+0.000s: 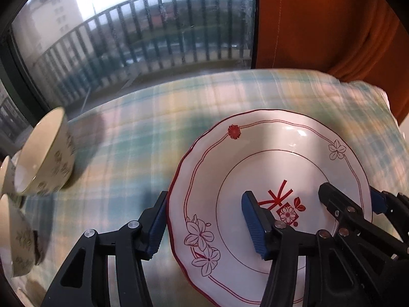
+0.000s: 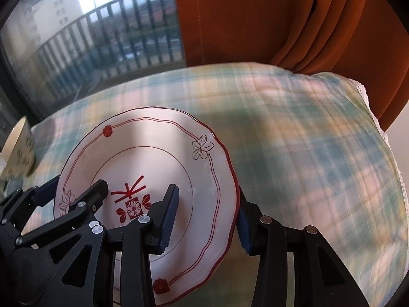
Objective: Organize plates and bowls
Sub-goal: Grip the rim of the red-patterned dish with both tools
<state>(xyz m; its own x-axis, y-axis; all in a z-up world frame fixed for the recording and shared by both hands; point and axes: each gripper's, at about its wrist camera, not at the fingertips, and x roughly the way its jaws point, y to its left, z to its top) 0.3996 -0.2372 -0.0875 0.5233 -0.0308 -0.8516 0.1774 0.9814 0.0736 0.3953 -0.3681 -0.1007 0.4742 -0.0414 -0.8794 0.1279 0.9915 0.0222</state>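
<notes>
A white plate (image 1: 268, 158) with red flower and line patterns sits over the plaid cloth, between both grippers. My left gripper (image 1: 204, 195) straddles its left rim, one blue pad against the outer edge and the other inside the well. My right gripper (image 2: 208, 194) clamps the opposite rim of the plate (image 2: 153, 158) the same way. Each gripper shows in the other's view: the right gripper (image 1: 354, 199) and the left gripper (image 2: 72, 189). The plate looks sharp while the cloth is blurred. A cream floral bowl (image 1: 43, 153) stands at the left.
Two more floral bowls (image 1: 18, 243) crowd the left edge beside the first bowl (image 2: 20, 148). A green-and-yellow plaid tablecloth (image 2: 306, 153) covers the table. An orange curtain (image 2: 255, 25) hangs behind at the right. A window with a balcony railing (image 1: 153, 38) is beyond the far edge.
</notes>
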